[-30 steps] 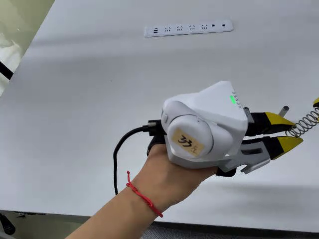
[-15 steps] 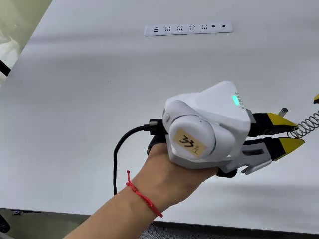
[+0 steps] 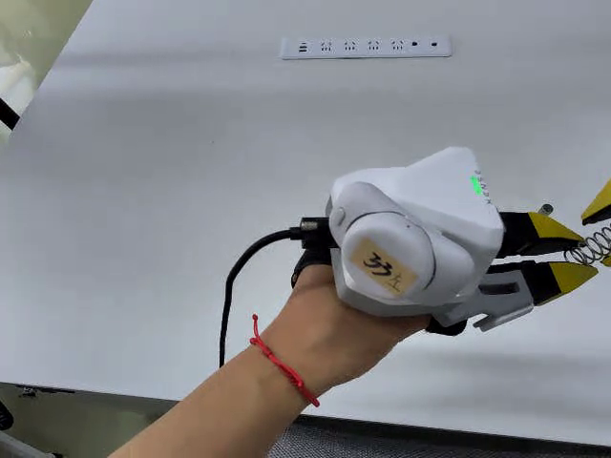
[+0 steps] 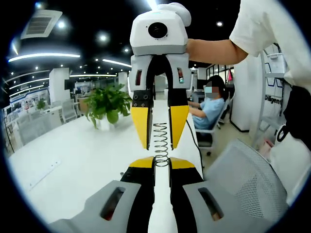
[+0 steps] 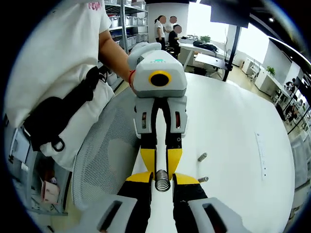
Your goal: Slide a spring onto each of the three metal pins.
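At the left of the head view: a hand [image 3: 325, 334] with a red thread at the wrist, wrapped round the left gripper [image 3: 582, 255] above the bare white table [image 3: 172, 191]; a power strip [image 3: 365, 47] far back on it, well apart from the work; a black cable [image 3: 234, 291] hanging from the gripper's rear; fingers [image 4: 142, 163] of that gripper pressed close, pinching the near end of the spring [image 3: 598, 245], as seen in the left gripper view; no telling whether on bare wire or on a pin hidden inside the coils.

Next to the right: the spring itself, off the table, in the air, reaching from the left fingertips toward the right gripper [image 4: 160, 145]; thin open-coiled wire, so judged very light, soft sideways, and quick to bend, buckle or flick away under a hard squeeze; smooth round coils likely to roll between hard pads; best taken lightly across the coils near one end, leaving the bore free for a pin.

Further right: the right gripper facing the left one nose to nose, its fingers [image 4: 140, 121] spread wider than the coil, one on each side of the spring's far half; flanking rather than clamping, by the look of it; in the right gripper view, the spring end-on between the yellow tips.

Rightmost in that view: one metal pin [image 5: 202, 157] and a second pin [image 5: 203, 179] on the table, near each other, seemingly bare; upright or lying, not clear.
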{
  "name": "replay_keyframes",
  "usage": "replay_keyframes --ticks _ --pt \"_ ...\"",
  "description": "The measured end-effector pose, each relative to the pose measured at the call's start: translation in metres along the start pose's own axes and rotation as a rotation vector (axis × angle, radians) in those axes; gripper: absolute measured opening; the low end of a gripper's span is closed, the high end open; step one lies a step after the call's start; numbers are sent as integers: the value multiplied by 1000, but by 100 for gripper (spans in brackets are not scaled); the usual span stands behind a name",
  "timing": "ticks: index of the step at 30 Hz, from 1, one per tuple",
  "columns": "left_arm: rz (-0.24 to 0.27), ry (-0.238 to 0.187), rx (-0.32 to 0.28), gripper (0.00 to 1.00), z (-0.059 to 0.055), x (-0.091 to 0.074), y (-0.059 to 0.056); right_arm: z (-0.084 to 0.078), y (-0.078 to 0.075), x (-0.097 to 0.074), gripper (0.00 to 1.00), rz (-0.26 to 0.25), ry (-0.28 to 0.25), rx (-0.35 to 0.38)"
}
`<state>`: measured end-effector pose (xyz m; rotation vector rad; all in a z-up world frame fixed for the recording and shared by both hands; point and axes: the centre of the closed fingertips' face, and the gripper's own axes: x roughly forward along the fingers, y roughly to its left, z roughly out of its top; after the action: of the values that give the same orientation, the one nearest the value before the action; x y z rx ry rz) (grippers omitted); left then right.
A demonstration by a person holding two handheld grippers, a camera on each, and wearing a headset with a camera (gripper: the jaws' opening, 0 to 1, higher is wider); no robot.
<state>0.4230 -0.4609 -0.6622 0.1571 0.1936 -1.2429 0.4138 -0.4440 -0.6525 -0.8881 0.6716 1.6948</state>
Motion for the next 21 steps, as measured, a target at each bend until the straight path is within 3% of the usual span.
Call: replay_keyframes --ticks 21 --pt "5 0 -10 6 -3 -3 -1 -4 2 4 7 13 30 -12"
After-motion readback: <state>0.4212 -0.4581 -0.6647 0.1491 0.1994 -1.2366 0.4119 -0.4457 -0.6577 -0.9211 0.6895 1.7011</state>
